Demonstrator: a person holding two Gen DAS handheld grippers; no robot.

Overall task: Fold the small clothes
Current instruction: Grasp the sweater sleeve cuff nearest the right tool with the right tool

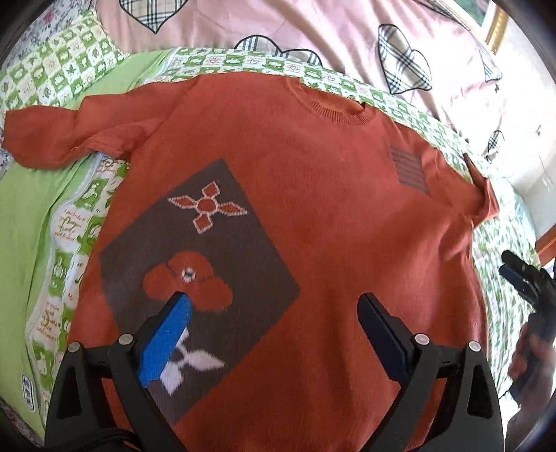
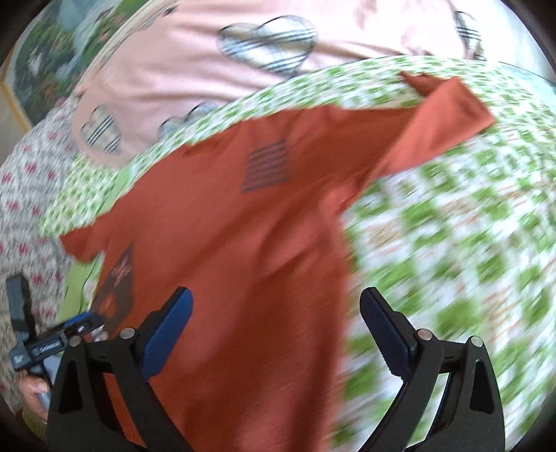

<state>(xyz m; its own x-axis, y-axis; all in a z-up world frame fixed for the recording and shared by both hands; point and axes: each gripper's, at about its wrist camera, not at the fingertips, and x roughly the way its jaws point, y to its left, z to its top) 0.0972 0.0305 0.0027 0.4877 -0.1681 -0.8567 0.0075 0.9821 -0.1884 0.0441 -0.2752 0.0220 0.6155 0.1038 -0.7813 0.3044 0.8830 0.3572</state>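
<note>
A bed fills both views, covered by a green and white checked sheet (image 1: pixel 392 101) with a plain lime green panel (image 1: pixel 24 215) at 9 o'clock in the left wrist view. Beyond it, from 11 to 2 o'clock, lies a pink quilt (image 1: pixel 243 24) printed with plaid hearts. A gilt picture frame (image 1: pixel 497 29) shows at 1 o'clock, against a pale wall.

A rust-orange sweater (image 1: pixel 312 194) lies spread flat, face up, across the middle of the bed, its ribbed neckline toward 12 o'clock. One sleeve (image 1: pixel 52 135) reaches out to 10 o'clock and is folded over on itself; the other sleeve (image 1: pixel 486 198) runs off toward 3 o'clock. A dark brown square patch (image 1: pixel 222 257) with flower motifs sits on the lower part of the front, and a small block of dark stripes (image 1: pixel 410 170) sits on the chest.

The left gripper (image 1: pixel 272 313) hangs above the lower body of the sweater, its jaws spread wide with nothing between them; one blue pad overlaps the brown patch in the view.

In the right wrist view, which is blurred, the right gripper (image 2: pixel 276 309) also has its jaws spread wide and empty, above the sweater's side edge where orange fabric meets the checked sheet. The far sleeve stretches toward 1 o'clock here. At 8 o'clock the left gripper's body and the hand (image 2: pixel 33 389) holding it appear. In the left wrist view, the right gripper and its hand (image 1: pixel 528 354) sit at 4 o'clock, just off the sweater's edge.

Nothing lies on top of the sweater.
</note>
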